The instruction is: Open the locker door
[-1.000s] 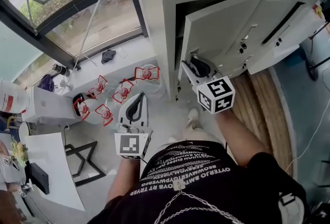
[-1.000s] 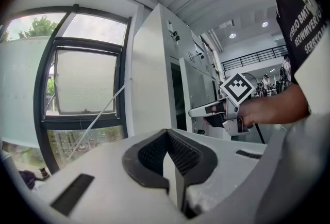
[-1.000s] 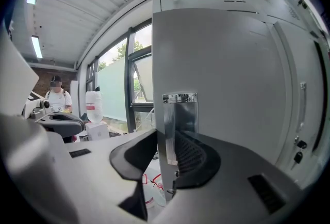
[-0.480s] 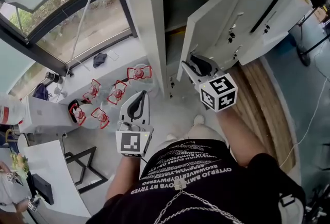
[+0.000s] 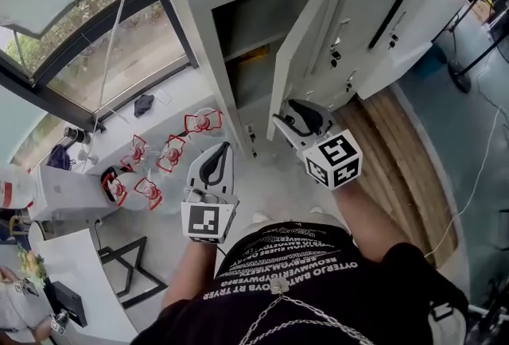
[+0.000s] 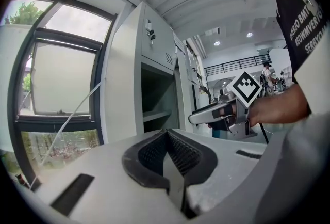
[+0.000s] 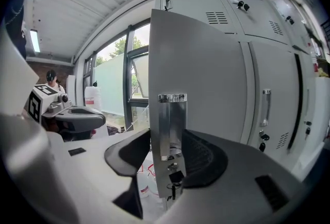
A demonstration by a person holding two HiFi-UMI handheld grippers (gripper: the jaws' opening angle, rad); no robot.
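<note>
The grey locker door (image 5: pixel 301 49) stands swung out, almost edge-on to me, and the compartment (image 5: pixel 242 45) behind it is exposed. My right gripper (image 5: pixel 291 118) is at the door's lower free edge. In the right gripper view the chrome handle (image 7: pixel 171 117) on the door (image 7: pixel 211 78) stands upright between the jaws of the right gripper (image 7: pixel 167 155). Those jaws have just been opening, and a gap shows beside the left pad (image 7: pixel 129 153). My left gripper (image 5: pixel 218 154) hangs left of the locker, shut with nothing in it (image 6: pixel 172 161).
Several red-capped clear containers (image 5: pixel 171 153) sit on the low ledge under the window (image 5: pixel 95 41). Another locker door (image 5: pixel 409 21) stands ajar at the right. A wooden floor strip (image 5: pixel 398 145) runs in front of the lockers. A black frame (image 5: pixel 127 256) and a white table (image 5: pixel 79 288) are at lower left.
The locker door has swung wider, from slanted across the opening to nearly edge-on. The right gripper moved back with it, and both hands drifted.
</note>
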